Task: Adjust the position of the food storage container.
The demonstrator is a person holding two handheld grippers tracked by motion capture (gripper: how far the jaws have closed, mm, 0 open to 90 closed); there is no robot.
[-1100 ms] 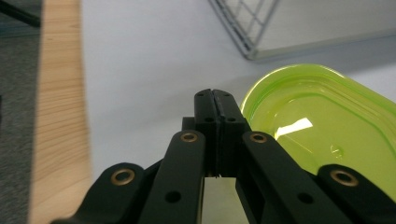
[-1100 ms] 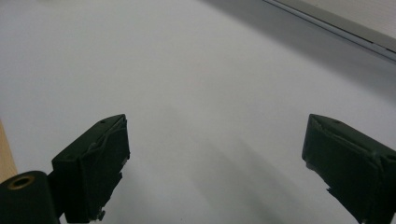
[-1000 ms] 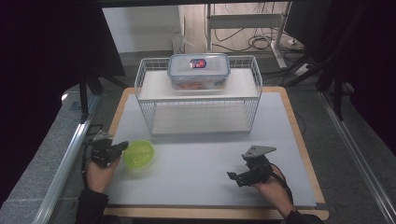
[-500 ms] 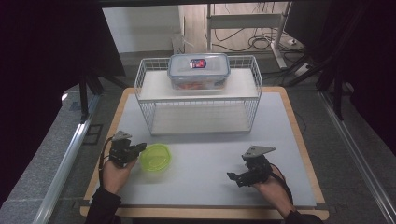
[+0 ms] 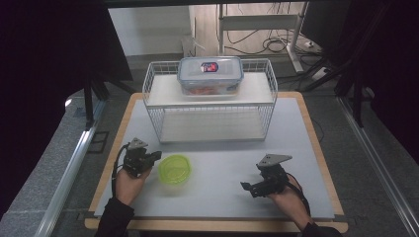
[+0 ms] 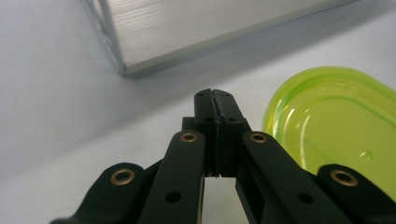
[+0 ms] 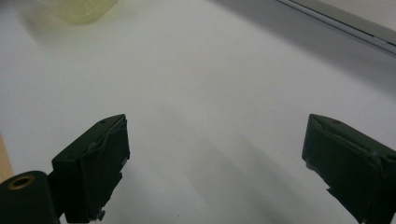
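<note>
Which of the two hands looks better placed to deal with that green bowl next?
The left. Its gripper sits right beside the green bowl, jaws shut. The right gripper, jaws open, rests far across the mat, so it would probably have much further to travel.

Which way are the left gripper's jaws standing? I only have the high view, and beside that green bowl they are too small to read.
Observer: The left gripper is shut, pads pressed together with nothing between them.
Operator: Is it touching the green bowl?
Observer: In the left gripper view the green bowl lies just beside the jaw tips, apart from them.
Operator: And the right gripper?
Observer: The right gripper is open wide over bare white table.
</note>
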